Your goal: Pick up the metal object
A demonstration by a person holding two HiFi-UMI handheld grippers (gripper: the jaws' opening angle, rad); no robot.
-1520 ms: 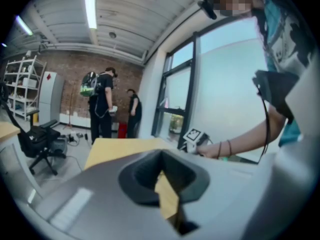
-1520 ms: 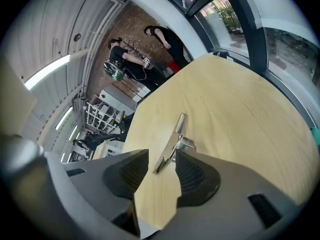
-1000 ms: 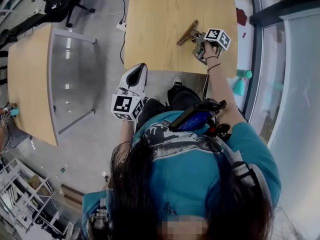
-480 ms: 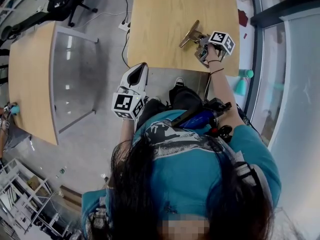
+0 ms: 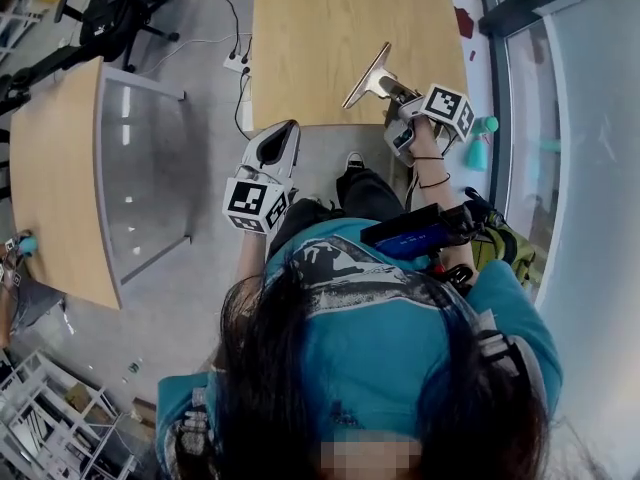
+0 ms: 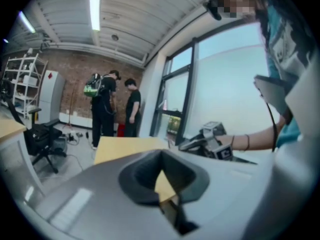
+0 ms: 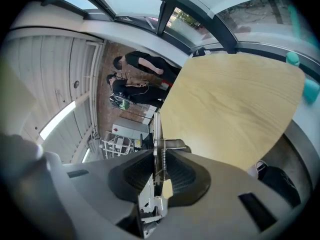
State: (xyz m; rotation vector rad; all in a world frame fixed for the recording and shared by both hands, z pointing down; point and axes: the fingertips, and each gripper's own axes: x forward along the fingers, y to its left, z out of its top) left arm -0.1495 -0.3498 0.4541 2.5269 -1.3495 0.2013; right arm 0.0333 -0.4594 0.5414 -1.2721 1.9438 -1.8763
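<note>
Metal object (image 7: 170,144) between right gripper's (image 7: 159,176) jaws

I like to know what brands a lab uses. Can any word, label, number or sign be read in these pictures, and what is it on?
No text here can be read.
Marker cubes: black-and-white square patterns only, no letters.
Shirt print: too blurred to read.
Red sign on the white cabinet: too small to read.

An office chair (image 5: 118,10) stands near a wooden table (image 5: 325,33).
</note>
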